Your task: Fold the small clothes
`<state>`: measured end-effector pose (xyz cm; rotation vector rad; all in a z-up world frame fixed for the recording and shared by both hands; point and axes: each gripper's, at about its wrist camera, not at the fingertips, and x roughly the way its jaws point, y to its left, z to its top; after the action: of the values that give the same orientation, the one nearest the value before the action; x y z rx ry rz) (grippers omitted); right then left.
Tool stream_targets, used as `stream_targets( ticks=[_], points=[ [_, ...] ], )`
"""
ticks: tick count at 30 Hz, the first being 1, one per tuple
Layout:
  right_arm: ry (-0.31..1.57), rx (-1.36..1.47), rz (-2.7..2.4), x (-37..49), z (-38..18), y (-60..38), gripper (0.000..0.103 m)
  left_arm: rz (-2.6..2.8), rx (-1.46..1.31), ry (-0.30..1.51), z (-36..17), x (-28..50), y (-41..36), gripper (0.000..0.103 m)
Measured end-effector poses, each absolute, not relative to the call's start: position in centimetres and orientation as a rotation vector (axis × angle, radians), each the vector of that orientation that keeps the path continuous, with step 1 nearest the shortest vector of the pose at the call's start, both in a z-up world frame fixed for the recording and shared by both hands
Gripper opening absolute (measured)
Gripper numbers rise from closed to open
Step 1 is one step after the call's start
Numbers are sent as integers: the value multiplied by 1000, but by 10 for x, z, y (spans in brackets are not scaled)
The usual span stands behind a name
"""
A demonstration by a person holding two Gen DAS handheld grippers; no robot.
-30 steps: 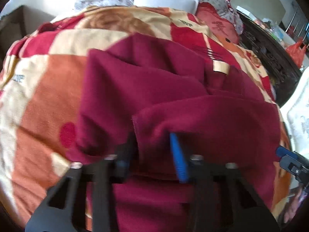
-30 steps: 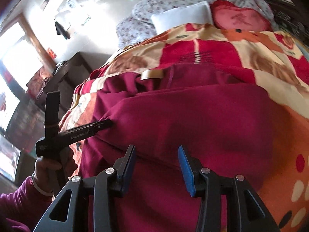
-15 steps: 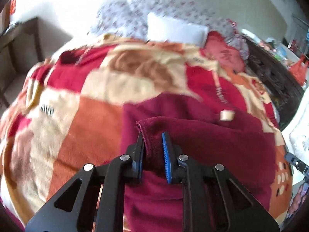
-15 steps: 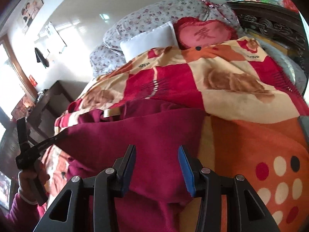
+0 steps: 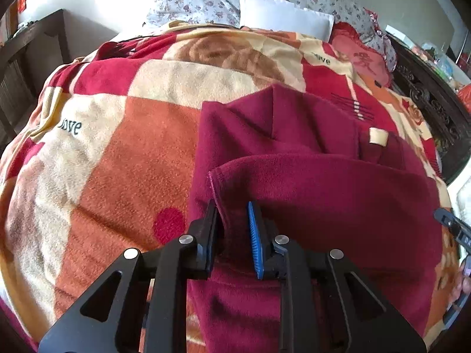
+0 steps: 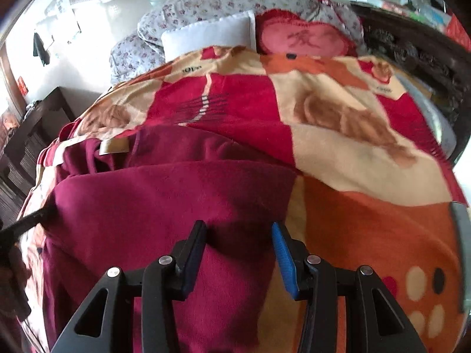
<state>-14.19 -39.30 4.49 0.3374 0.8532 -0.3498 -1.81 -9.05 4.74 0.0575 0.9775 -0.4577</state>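
Through your left wrist camera, your left gripper (image 5: 232, 229) pinches the stitched hem corner of the maroon garment (image 5: 323, 194), which lies on the patterned blanket (image 5: 117, 158); bare blanket stretches left of the garment's edge. Through your right wrist camera, your right gripper (image 6: 238, 253) stands half spread over the garment's right edge, fabric between the fingers though whether they press it is unclear, with open blanket beyond.
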Motion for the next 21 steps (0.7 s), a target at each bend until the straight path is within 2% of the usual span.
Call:
stream_targets(
  ticks=[3,7,9,13,15,17,21],
  points=[
    [840,333,-307,-158,57,-378,43,-452,78,952,57,-25,-90,18],
    [846,309,-249,-167,61,-354,43,-432,117,900,65,-36,-94,26],
    [861,296,-248,-168,56,-345,43,-426,129,902,62,-38,-97,33],
    [915,286,-286,-164,34,-344,43,-401,158,919,49,-34,-102,34],
    [936,298,-322,-163,23,-352,38,-394,164,929,43,-32,-104,34],
    [943,322,-344,-165,15,-359,37,-393,169,942,37,-30,-106,34],
    [921,352,-342,-170,26,-362,37,-384,182,943,32,-28,-110,34]
  ],
)
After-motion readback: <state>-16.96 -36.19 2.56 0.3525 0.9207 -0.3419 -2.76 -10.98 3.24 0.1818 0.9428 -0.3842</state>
